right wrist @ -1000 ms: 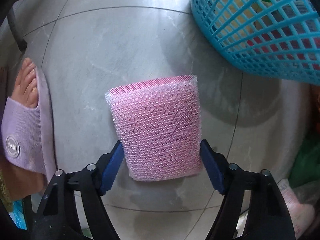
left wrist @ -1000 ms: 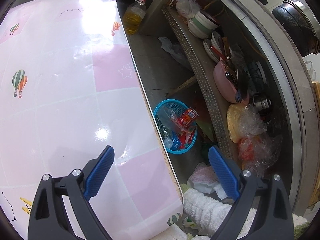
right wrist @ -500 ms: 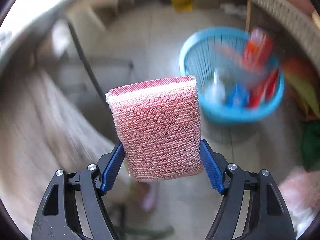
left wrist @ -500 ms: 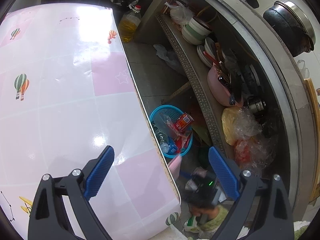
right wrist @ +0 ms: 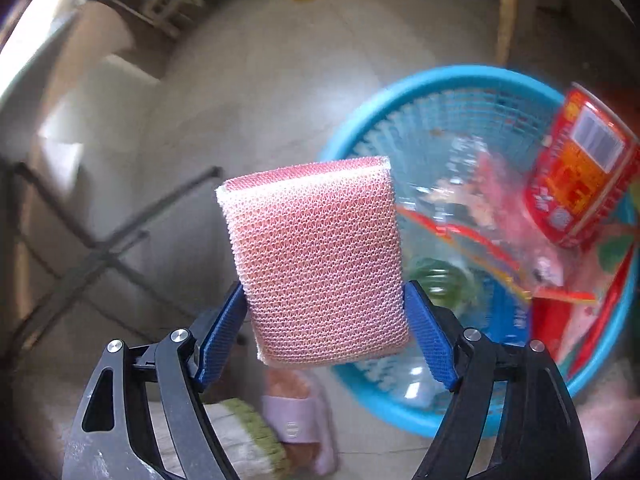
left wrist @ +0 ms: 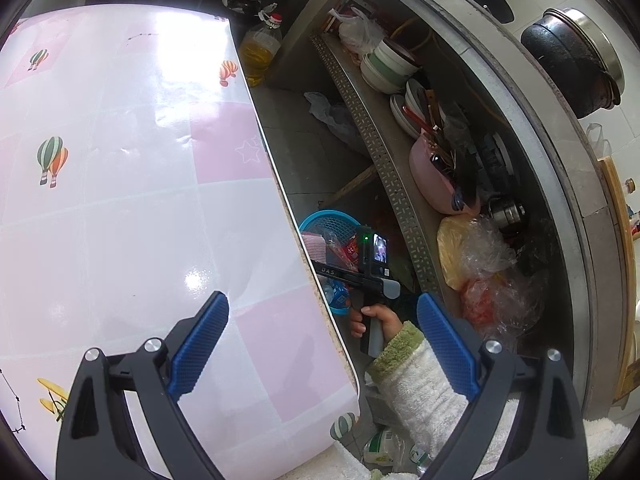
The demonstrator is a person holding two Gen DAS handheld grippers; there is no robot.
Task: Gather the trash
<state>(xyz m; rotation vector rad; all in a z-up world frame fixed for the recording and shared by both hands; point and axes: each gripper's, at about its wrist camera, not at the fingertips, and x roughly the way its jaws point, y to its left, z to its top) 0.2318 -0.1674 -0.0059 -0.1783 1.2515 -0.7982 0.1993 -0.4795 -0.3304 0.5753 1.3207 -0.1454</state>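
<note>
A pink mesh sponge [right wrist: 316, 260] stands between the blue pads of my right gripper [right wrist: 324, 292], which hangs above the floor at the left rim of a blue plastic basket [right wrist: 360, 120]. Its jaws are opening, but both pads still touch the sponge's sides and it has not dropped. The basket holds a red packet [right wrist: 580, 168], clear bottles and wrappers. In the left wrist view the basket [left wrist: 332, 216] and the sponge [left wrist: 314, 242] peek out past the table edge, with a hand [left wrist: 376, 320] on the right gripper's handle. My left gripper [left wrist: 323, 300] is open and holds nothing, above the table corner.
A table with a pink-and-white balloon cloth [left wrist: 140, 200] fills the left. A metal shelf [left wrist: 384, 160] with bowls, pans and plastic bags [left wrist: 480, 264] runs along the right. An oil bottle [left wrist: 260, 52] stands on the floor. A slippered foot [right wrist: 296, 420] is below the sponge.
The right gripper has risen from the floor with the sponge and swung to the basket's rim, now looking down into it. The left gripper has barely moved.
</note>
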